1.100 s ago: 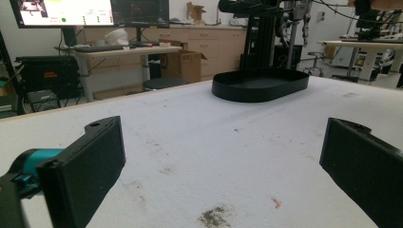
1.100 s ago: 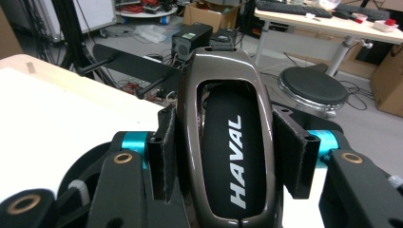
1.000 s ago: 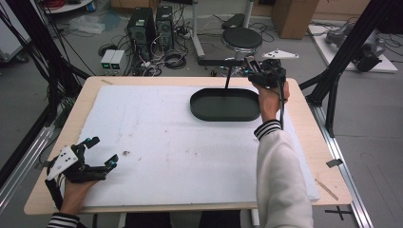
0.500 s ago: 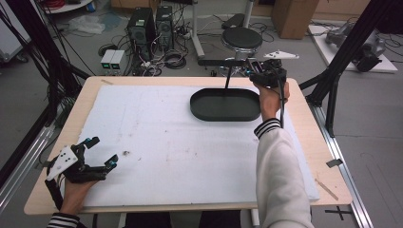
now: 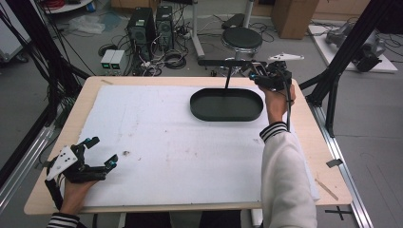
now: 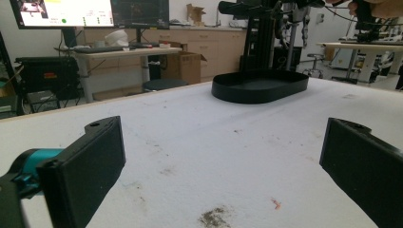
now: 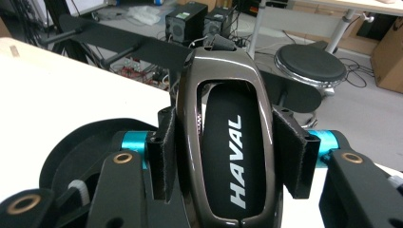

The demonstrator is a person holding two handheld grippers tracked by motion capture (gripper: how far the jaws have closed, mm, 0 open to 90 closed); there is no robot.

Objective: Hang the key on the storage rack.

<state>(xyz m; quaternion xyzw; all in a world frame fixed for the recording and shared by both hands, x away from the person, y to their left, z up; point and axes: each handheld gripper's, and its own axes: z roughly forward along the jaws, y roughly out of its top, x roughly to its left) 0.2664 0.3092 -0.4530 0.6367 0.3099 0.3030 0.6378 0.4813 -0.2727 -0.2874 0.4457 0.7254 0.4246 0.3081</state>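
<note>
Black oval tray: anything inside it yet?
The black oval tray looks bare in the high view. The right gripper holds a HAVAL key fob at its far right rim, hiding that part.

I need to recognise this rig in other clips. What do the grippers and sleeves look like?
Both grippers, left and right, are black with teal joints and a grey three-cornered top plate. A black cable trails from the right one. Cuffs are black-and-white striped; the right sleeve is white.

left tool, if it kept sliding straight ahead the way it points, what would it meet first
Probably the black oval plastic tray. The open left tool points low across the bare white foam mat, and nothing stands on that stretch. The tray sits slightly right of centre, so it might only clip its left end.
</note>
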